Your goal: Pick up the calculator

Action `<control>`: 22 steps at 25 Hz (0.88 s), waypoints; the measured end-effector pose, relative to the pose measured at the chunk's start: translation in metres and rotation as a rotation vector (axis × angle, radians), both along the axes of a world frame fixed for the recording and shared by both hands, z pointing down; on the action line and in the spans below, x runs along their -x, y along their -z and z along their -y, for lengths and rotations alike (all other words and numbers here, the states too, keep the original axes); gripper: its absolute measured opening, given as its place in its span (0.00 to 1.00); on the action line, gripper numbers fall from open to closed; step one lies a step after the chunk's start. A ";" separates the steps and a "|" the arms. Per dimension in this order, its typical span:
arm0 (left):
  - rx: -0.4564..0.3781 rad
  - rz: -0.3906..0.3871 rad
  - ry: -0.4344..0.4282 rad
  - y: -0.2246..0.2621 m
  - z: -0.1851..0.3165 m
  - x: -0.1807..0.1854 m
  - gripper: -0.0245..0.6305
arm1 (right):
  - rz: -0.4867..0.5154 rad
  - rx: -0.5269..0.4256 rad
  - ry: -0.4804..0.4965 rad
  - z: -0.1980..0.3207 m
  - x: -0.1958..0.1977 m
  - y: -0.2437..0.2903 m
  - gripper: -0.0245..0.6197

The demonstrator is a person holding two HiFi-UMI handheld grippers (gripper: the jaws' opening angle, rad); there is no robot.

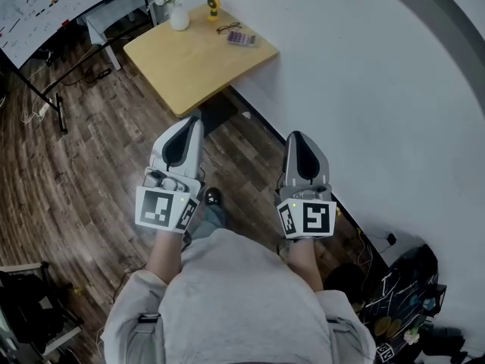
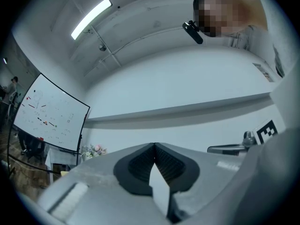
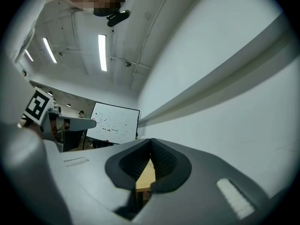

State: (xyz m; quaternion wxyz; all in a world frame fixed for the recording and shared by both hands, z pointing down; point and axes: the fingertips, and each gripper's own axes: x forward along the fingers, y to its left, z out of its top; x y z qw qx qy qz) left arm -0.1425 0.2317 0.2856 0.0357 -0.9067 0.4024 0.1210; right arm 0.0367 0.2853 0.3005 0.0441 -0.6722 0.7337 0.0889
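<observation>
The calculator (image 1: 241, 38) lies flat near the far right corner of a small wooden table (image 1: 189, 63) that stands against the white wall, well ahead of both grippers. My left gripper (image 1: 195, 117) is held over the floor short of the table, shut and holding nothing. My right gripper (image 1: 294, 136) hangs beside it near the wall, also shut and holding nothing. In the left gripper view the jaws (image 2: 153, 146) meet at the tips. In the right gripper view the closed jaws (image 3: 150, 142) frame a sliver of the wooden table (image 3: 145, 175).
On the table stand a white vase with flowers (image 1: 178, 6), a small yellow object (image 1: 214, 6) and a pair of glasses (image 1: 228, 27). A whiteboard on a stand (image 1: 53, 6) is at the far left. Wood floor (image 1: 83, 173) lies below; cables and clutter (image 1: 402, 294) sit by the wall at lower right.
</observation>
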 end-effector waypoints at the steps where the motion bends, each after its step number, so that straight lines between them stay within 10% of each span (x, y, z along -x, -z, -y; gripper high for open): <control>1: 0.000 -0.003 -0.002 0.001 0.009 -0.002 0.04 | -0.001 0.000 -0.003 0.009 -0.002 0.001 0.04; 22: 0.010 -0.032 -0.040 0.012 0.175 -0.020 0.05 | -0.009 0.005 -0.020 0.172 -0.013 0.009 0.04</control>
